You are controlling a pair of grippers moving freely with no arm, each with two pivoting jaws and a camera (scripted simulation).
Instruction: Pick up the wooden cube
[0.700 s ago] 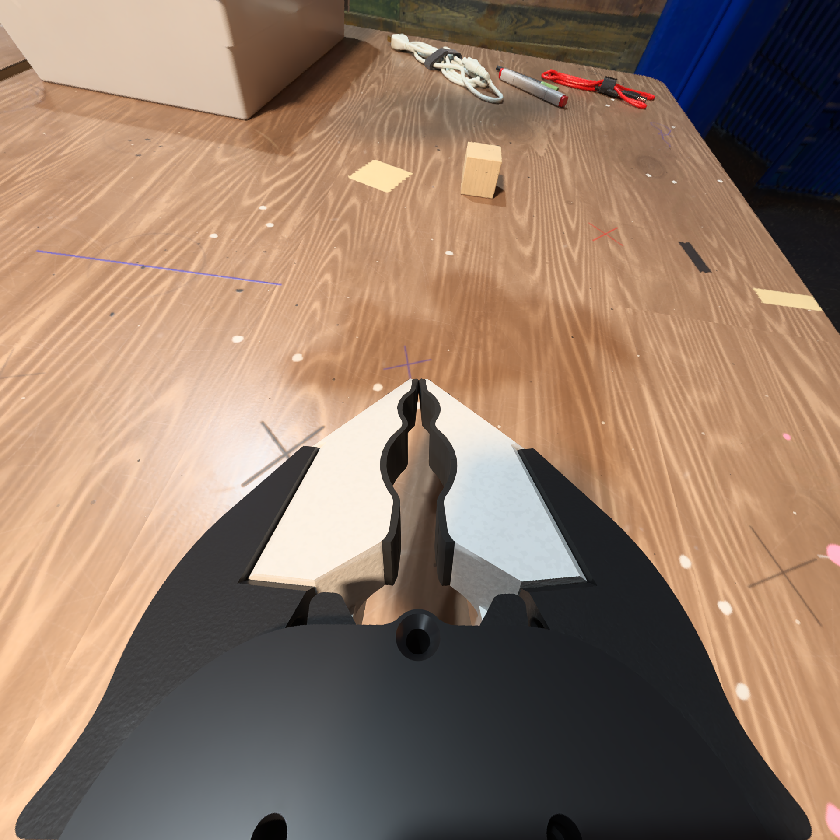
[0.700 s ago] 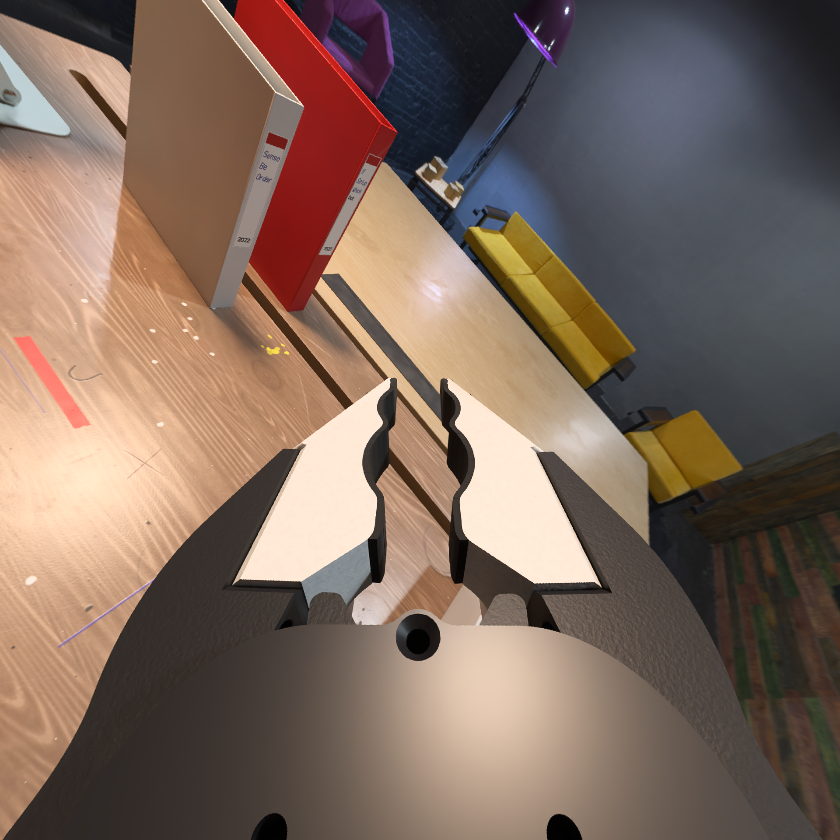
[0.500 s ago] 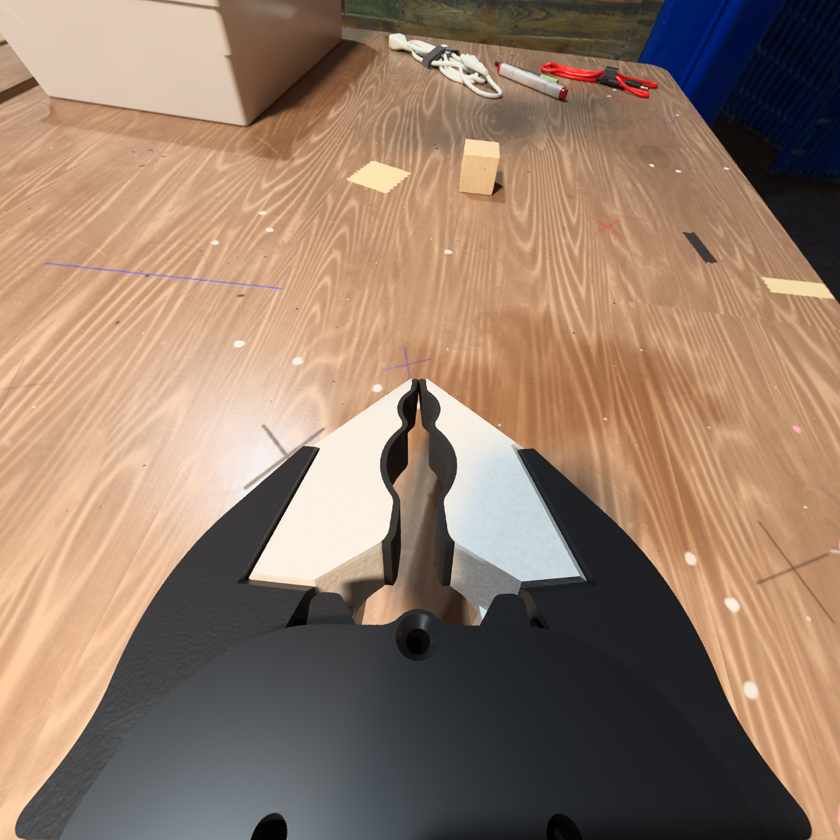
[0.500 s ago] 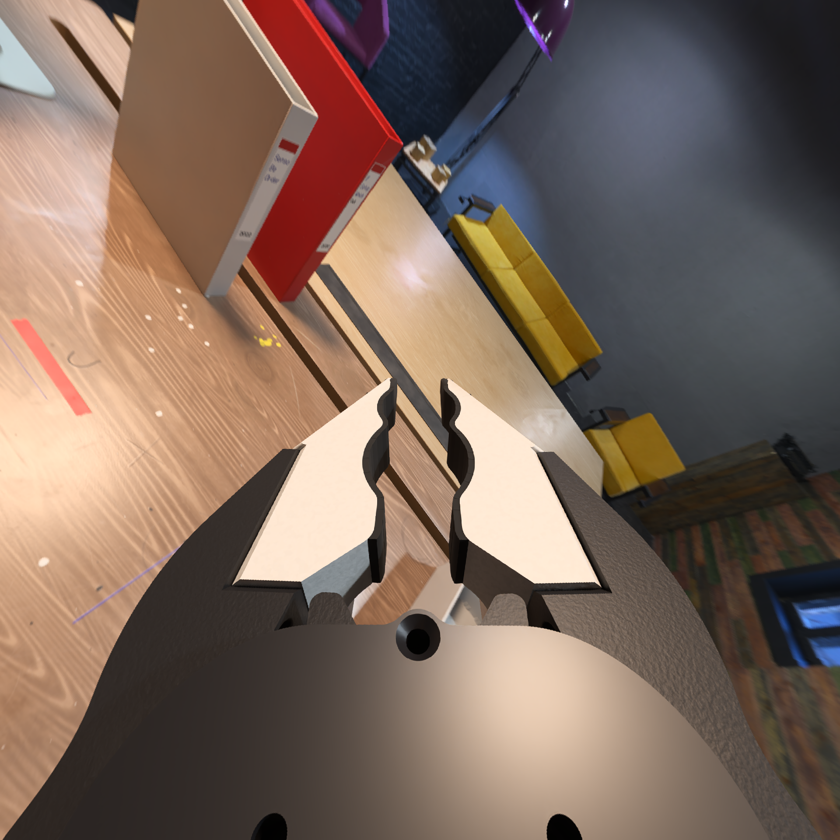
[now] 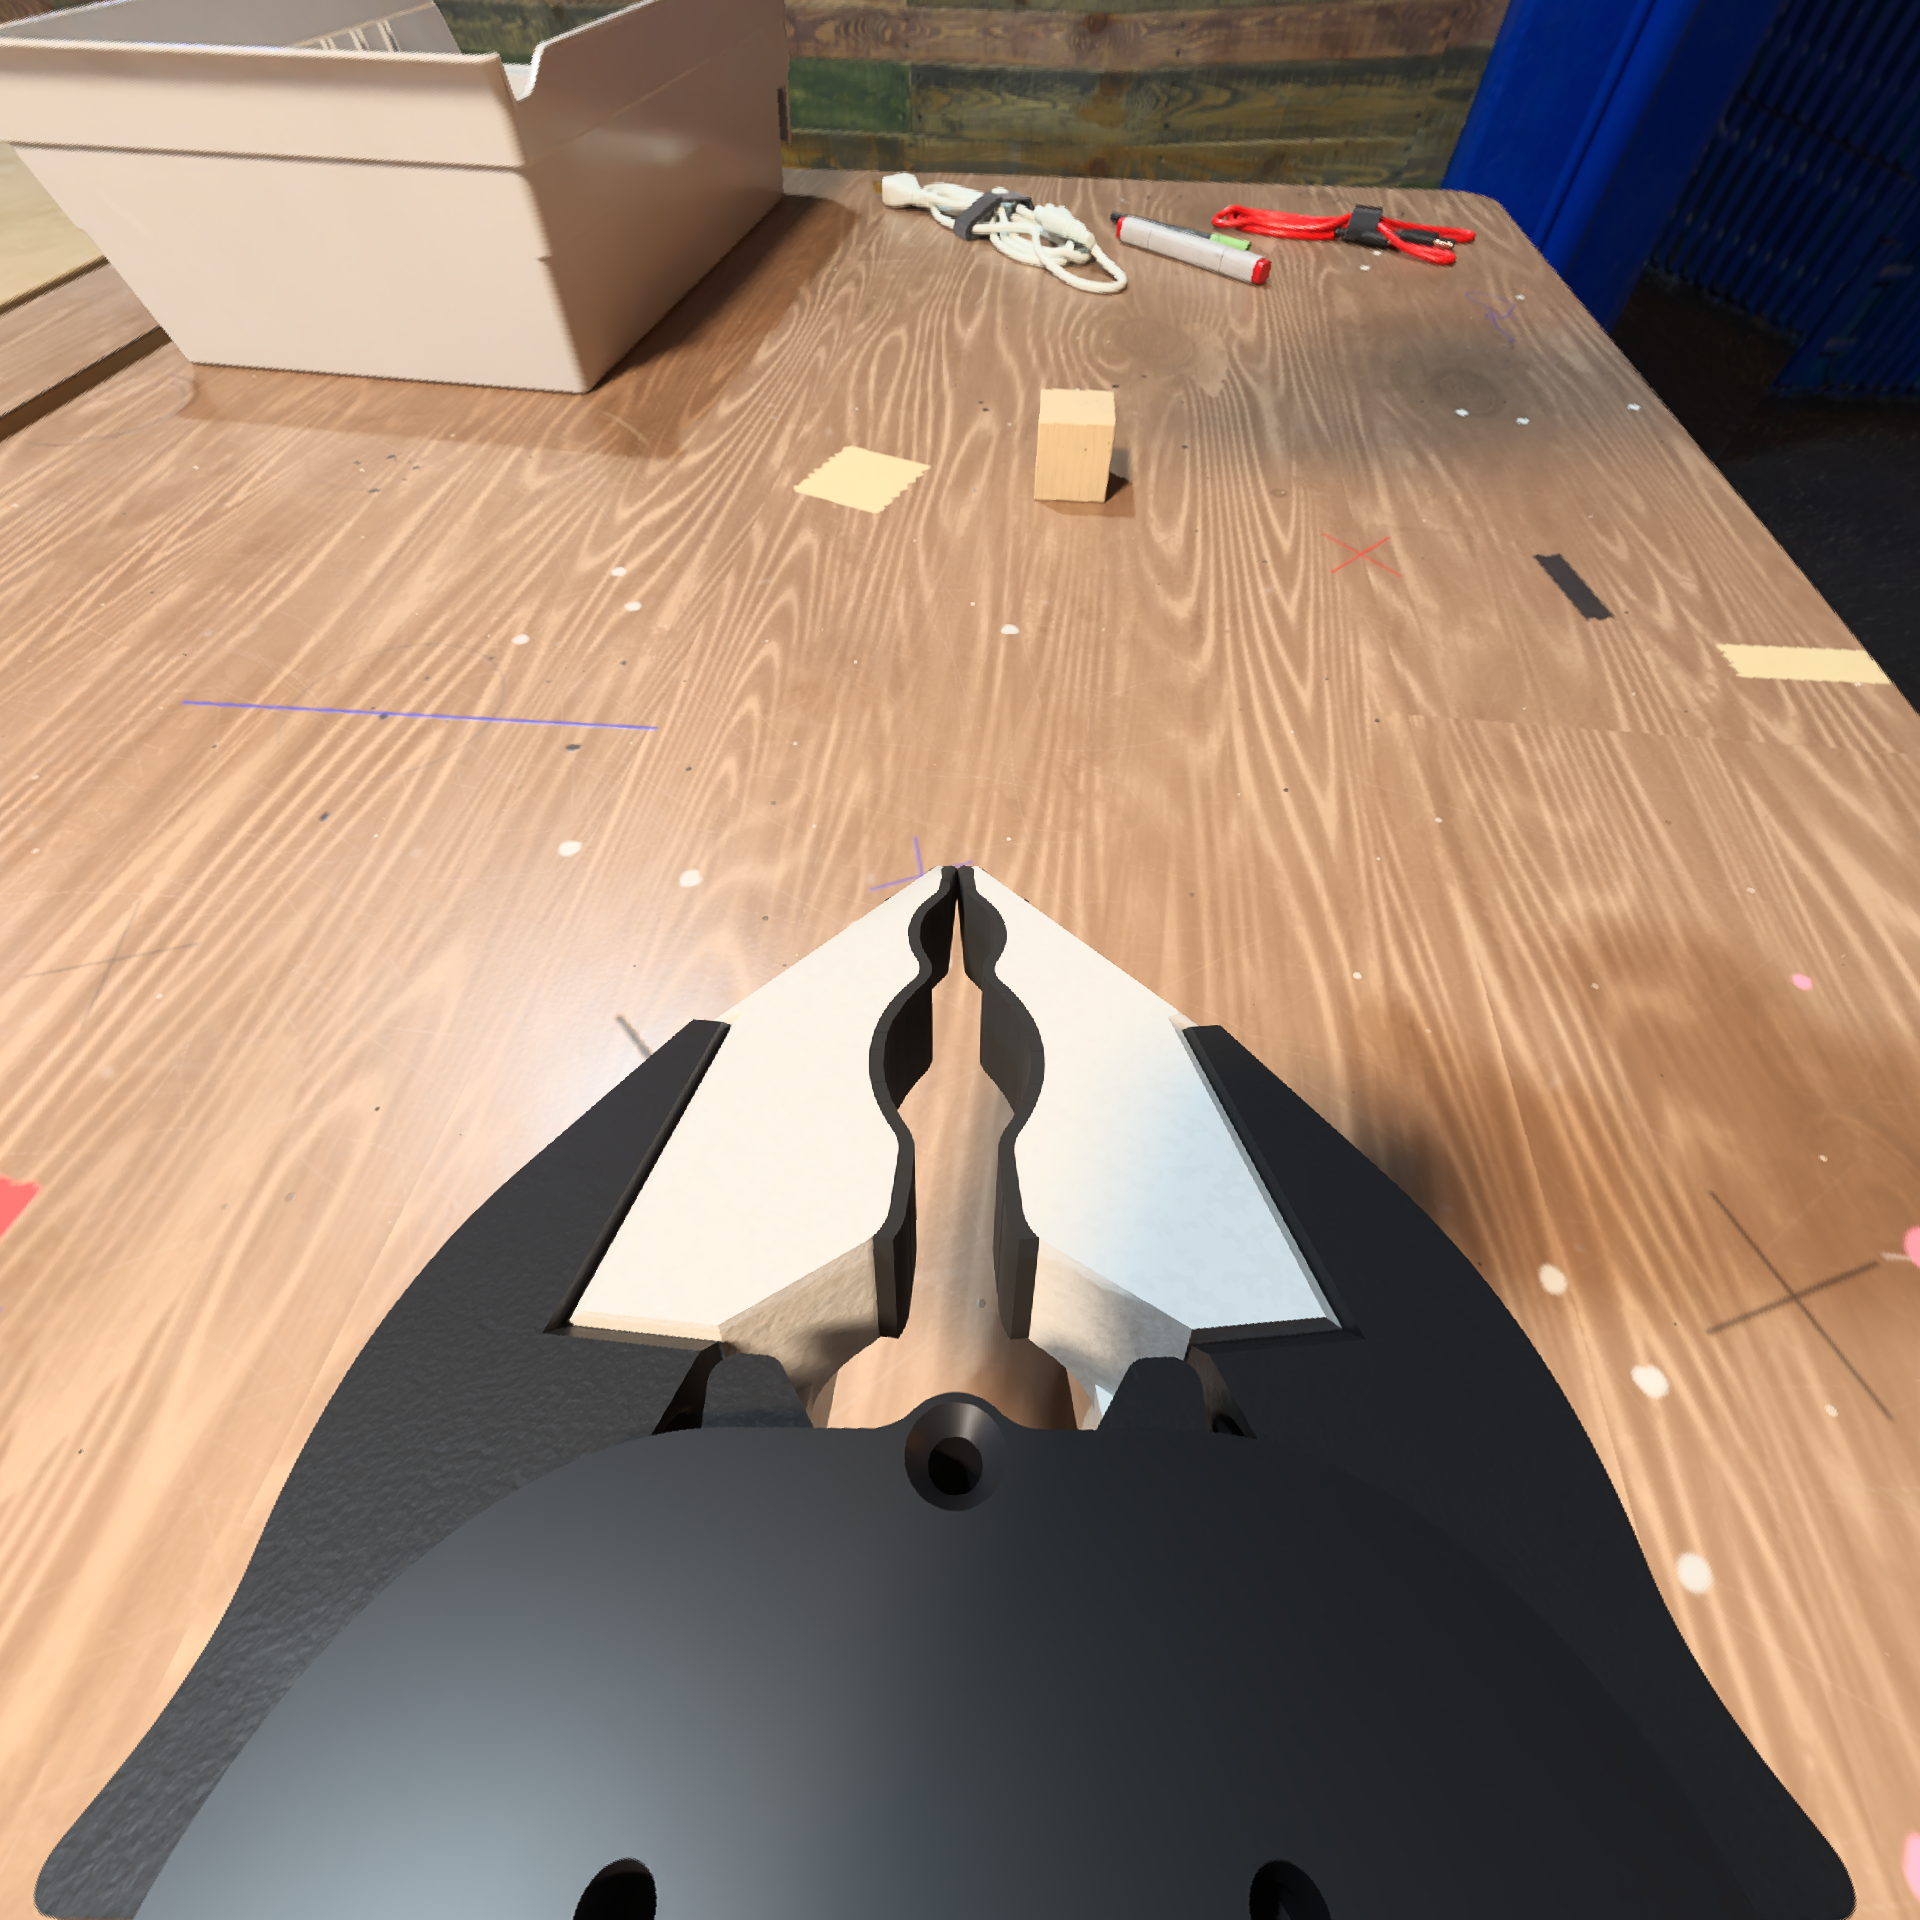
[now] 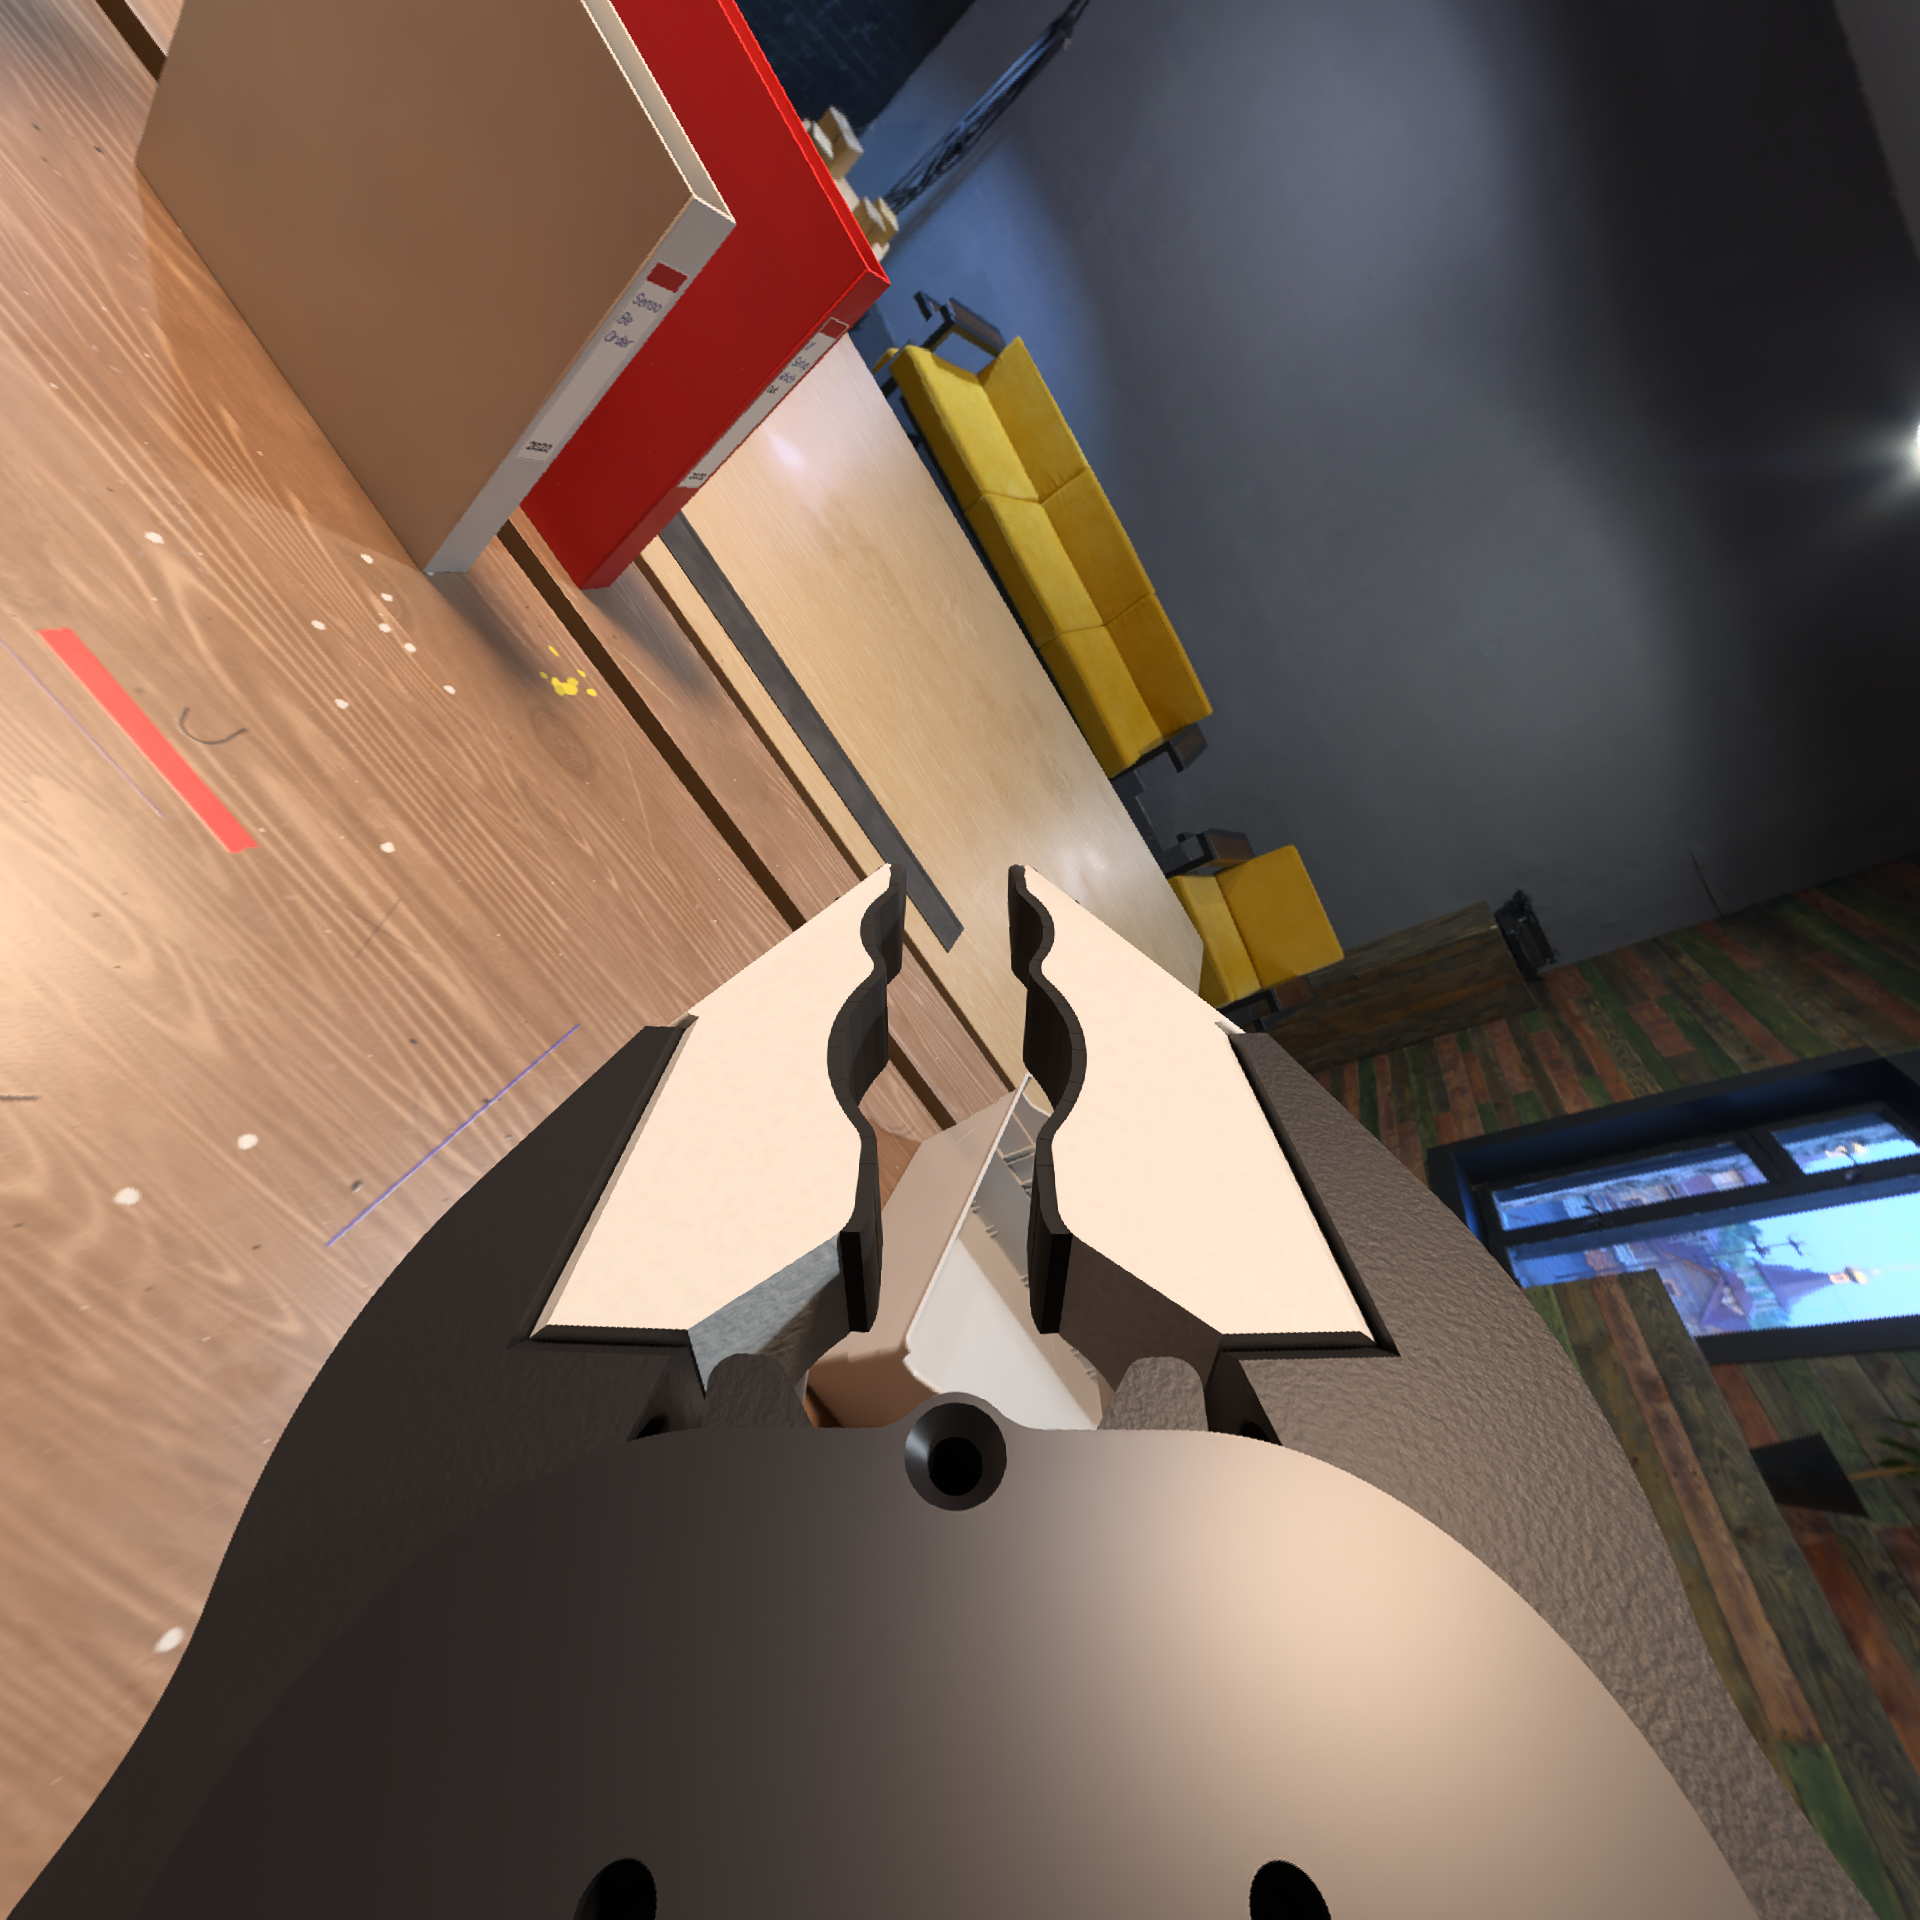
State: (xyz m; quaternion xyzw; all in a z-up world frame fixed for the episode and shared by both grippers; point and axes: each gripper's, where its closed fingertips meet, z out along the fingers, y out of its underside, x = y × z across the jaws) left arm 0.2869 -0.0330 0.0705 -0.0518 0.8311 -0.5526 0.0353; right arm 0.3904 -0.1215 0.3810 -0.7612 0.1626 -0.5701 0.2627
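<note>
On the big wooden table (image 5: 312, 935), wooden cube (image 5: 1074, 447) sits upright well ahead of the left gripper (image 5: 954, 878), whose tips are pinched together empty, so I'd spread them before closing in, while the right gripper (image 6: 956, 883) hangs parted, aimed elsewhere.

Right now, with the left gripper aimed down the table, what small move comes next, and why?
Probably open the left gripper: its fingertips sit nearly shut and empty, and the wooden cube stands untouched on the table, well ahead and slightly right. Opening before advancing should let the fingers straddle it.
</note>
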